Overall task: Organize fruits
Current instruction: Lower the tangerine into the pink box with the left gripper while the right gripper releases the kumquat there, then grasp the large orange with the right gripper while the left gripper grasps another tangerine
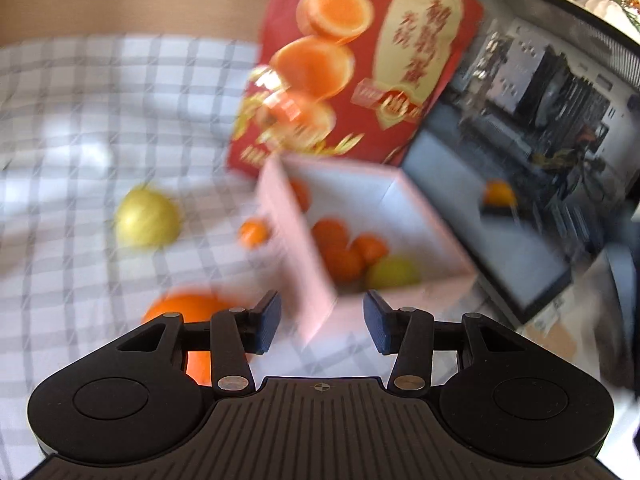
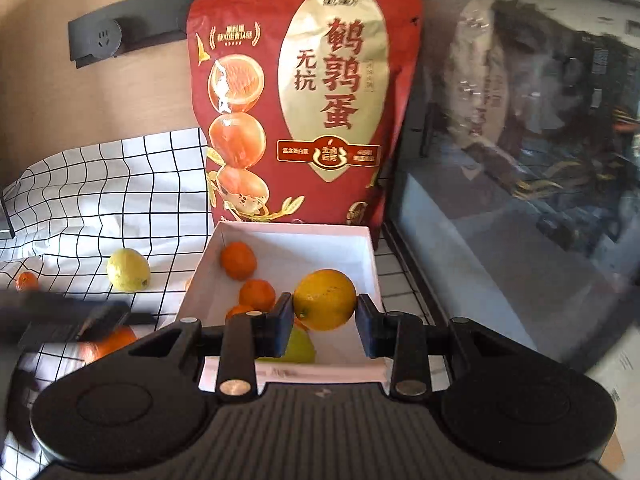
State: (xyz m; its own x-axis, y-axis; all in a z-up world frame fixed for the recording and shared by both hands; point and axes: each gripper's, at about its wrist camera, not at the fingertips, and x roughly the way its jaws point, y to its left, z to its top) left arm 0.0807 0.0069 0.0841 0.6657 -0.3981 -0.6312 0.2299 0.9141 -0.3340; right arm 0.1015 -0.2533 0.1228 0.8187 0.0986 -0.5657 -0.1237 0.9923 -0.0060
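A white box (image 2: 372, 256) holds several small oranges (image 2: 238, 260) and a green fruit (image 2: 298, 346). My right gripper (image 2: 325, 320) is shut on a yellow-orange lemon (image 2: 325, 299), holding it over the box. In the blurred left wrist view my left gripper (image 1: 322, 322) is open and empty near the box's (image 1: 404, 200) near corner, with a large orange (image 1: 184, 308) just left of its fingers. A yellow lemon (image 1: 147, 217) and a small orange (image 1: 253, 233) lie on the checked cloth; the lemon also shows in the right wrist view (image 2: 128, 269).
A red snack bag (image 2: 304, 112) stands upright behind the box. A glass-sided computer case (image 2: 520, 160) stands to the right. A wall socket strip (image 2: 104, 40) runs along the back wall. Another small orange (image 2: 27, 281) lies far left on the cloth.
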